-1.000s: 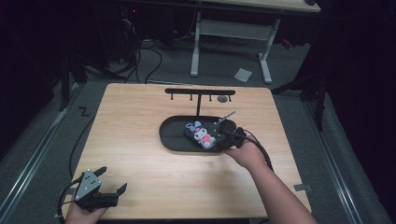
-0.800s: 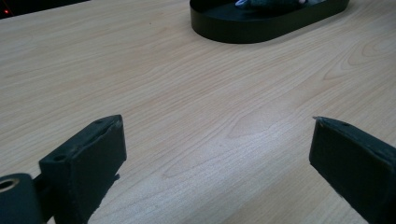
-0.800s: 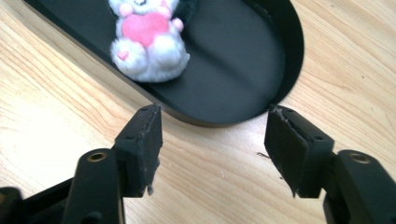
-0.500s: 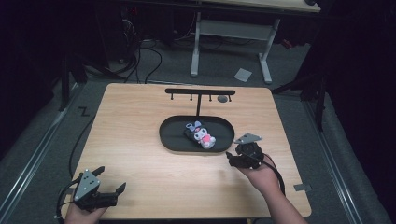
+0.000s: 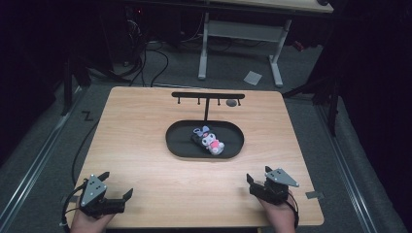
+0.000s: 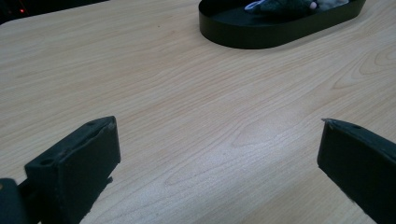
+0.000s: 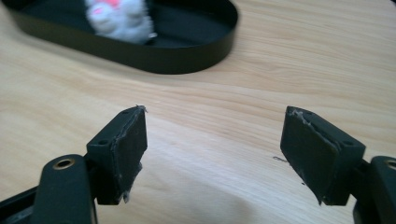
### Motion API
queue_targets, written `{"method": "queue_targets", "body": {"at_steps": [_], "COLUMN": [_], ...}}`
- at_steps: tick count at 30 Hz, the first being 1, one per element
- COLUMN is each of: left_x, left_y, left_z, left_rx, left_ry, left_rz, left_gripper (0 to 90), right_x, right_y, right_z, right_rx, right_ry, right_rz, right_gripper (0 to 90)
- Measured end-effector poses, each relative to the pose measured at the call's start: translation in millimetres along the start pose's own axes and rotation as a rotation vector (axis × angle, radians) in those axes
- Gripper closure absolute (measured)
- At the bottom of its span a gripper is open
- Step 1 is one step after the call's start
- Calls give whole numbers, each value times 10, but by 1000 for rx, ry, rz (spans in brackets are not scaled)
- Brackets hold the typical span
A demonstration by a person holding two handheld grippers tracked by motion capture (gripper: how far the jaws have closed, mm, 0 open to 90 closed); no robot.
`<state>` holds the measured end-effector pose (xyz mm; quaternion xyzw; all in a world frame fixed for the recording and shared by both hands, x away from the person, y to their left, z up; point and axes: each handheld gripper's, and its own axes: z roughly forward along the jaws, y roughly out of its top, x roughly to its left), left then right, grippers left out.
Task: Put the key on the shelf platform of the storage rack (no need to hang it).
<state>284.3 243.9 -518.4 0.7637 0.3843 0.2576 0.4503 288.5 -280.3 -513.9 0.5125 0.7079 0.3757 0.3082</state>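
Note:
A black oval tray lies at the table's middle. In it rests a small plush toy, grey, white and pink. My right gripper sits near the front right edge, open and empty, pointing toward the tray. My left gripper rests at the front left corner, also open and empty. In the right gripper view the gripper hovers over bare wood, with the tray wall and the plush just ahead. In the left gripper view the gripper is wide apart, with the tray far off.
A black T-shaped rack with small hooks stands behind the tray. A small grey thing lies by its right end. The table is light wood with floor, cables and a desk frame beyond its far edge.
My right gripper has drawn back from the tray to the table's front right, leaving the plush in the tray. The left gripper has hardly moved.

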Motion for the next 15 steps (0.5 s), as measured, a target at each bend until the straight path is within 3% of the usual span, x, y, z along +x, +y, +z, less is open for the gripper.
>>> {"method": "queue_targets", "body": {"at_steps": [2,5,15], "left_x": [-10,-24,8], "left_y": [1,9,58], "left_z": [20,42,41], "left_rx": [6,14,-18], "left_ry": [1,-2,-9], "left_rz": [0,10,22], "left_gripper": [0,0,0], "right_x": [-37,-13,-43], "right_y": [-11,-14,-64], "right_z": [4,17,-10], "right_rx": [-23,-32,-23], "right_ry": [5,-5,-30], "right_rz": [50,4,14], "right_gripper": [211,198,179]}}
